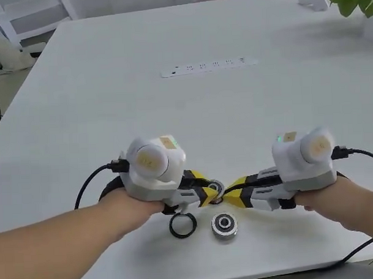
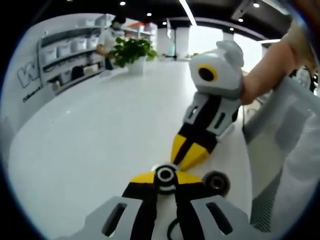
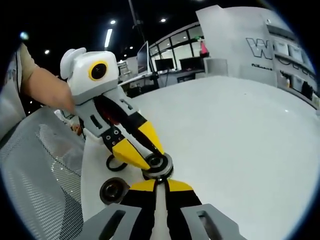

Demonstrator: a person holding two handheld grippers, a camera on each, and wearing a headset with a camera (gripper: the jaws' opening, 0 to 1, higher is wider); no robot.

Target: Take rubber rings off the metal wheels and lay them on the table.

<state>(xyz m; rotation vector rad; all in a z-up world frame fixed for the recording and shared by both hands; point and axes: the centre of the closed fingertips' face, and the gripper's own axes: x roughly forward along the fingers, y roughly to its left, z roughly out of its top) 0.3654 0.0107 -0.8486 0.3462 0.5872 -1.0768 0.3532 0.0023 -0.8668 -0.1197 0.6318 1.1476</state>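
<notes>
You have two round metal wheels and one loose black rubber ring (image 1: 183, 225). Your left gripper's (image 1: 206, 194) jaws clamp the held wheel (image 1: 214, 189) above the white worktop (image 1: 112, 117). The second wheel (image 1: 224, 226) lies beside the ring. Your right gripper's (image 1: 229, 194) jaws are closed at the held wheel's rim; I cannot tell whether they grip it.

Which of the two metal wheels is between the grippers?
In the head view, the upper wheel, where the left gripper and right gripper meet. The lower wheel lies free on the table, beside a loose black ring.

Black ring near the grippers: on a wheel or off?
Off. The rubber ring lies flat on the table, centre empty, apart from the loose metal wheel beside it.
</notes>
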